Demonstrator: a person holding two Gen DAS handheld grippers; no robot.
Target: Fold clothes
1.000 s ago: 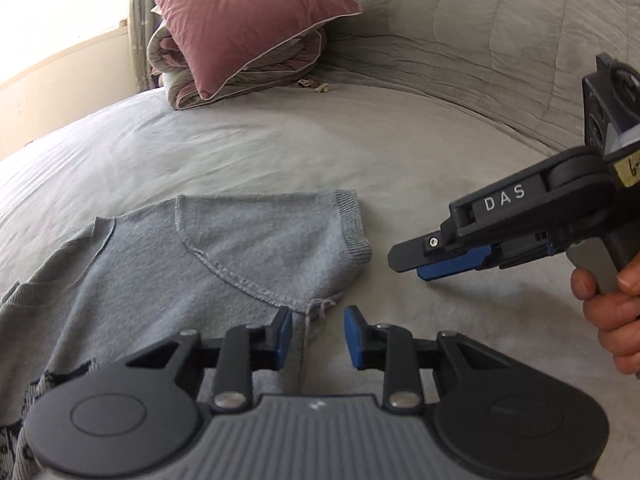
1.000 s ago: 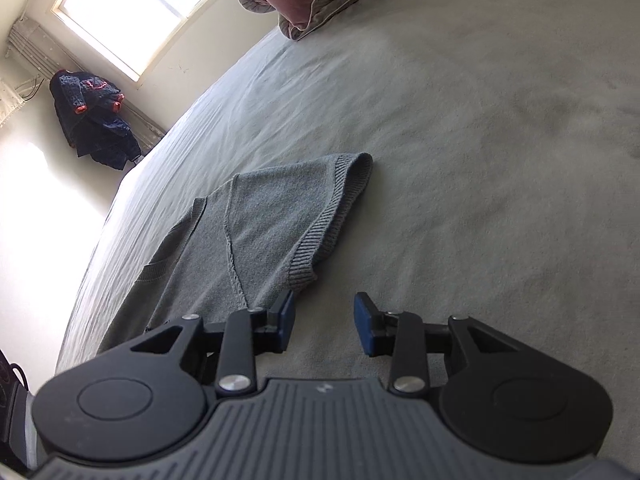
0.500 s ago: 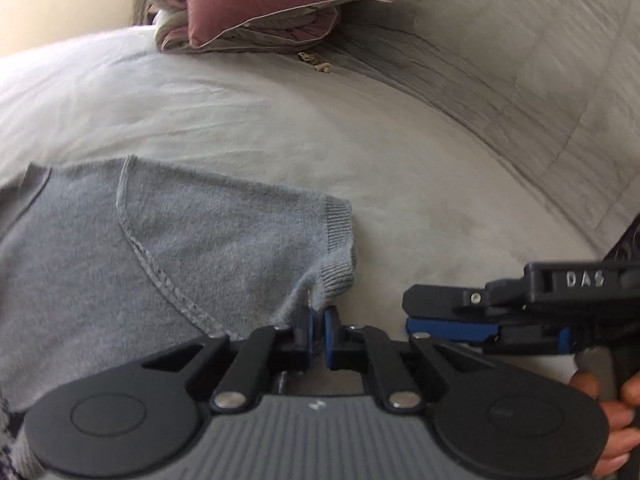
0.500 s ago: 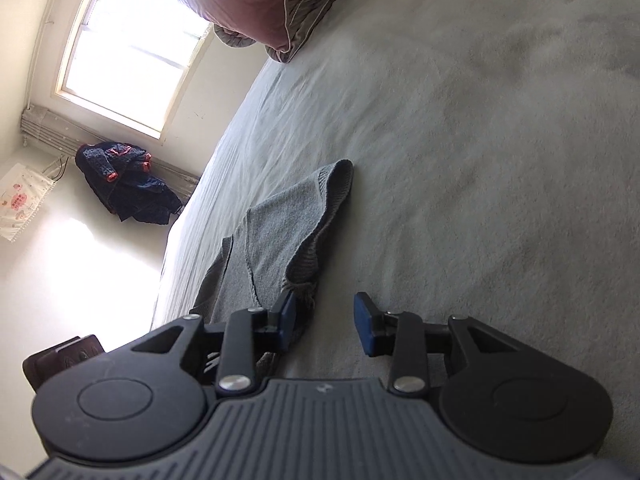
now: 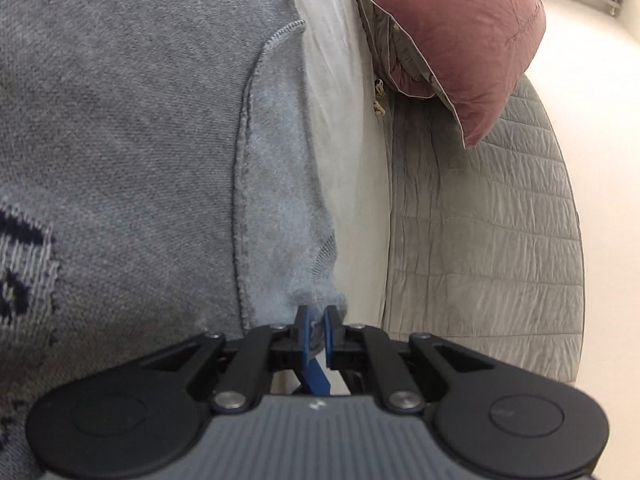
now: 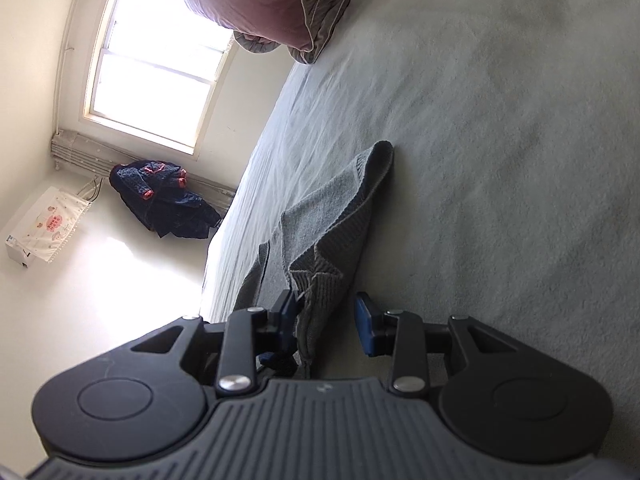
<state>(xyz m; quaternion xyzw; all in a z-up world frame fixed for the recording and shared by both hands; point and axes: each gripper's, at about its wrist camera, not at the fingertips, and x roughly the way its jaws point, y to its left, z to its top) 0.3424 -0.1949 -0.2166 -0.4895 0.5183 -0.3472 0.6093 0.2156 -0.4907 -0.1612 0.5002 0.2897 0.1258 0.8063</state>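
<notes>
A wide bed (image 6: 500, 120) covered in a pale grey sheet fills most of the right wrist view, running from the near edge to the far wall, where a bright window (image 6: 160, 64) sits at the far left. In the left wrist view a quilted grey coverlet (image 5: 480, 240) hangs at the right side, beside the bare strip of sheet. A dusky pink pillow (image 5: 456, 28) lies on a folded grey-and-pink quilt at the far end of the bed. The grey knitted sweater (image 5: 140, 140) takes up the whole left half of the left wrist view, with a dark blue and white knitted pattern at its near left; its short sleeve (image 5: 280, 208) runs along the right side of the body seam down towards the camera. In the right wrist view the same sweater (image 6: 320, 224) shows as a narrow raised fold on the sheet, the ribbed cuff pointing far and right. On the floor below the window lies a heap of dark blue clothing (image 6: 164, 200) with red trim, and to its left a white box-like unit (image 6: 40, 232) under a printed cloth. The left gripper (image 5: 316, 326) has its blue pads drawn almost together, pinching the near edge of the sleeve, with a little grey knit showing between them. The right gripper (image 6: 326, 316) is spread wide; a hanging fold of the sweater lies against its left pad (image 6: 289, 312), well apart from the right pad.
</notes>
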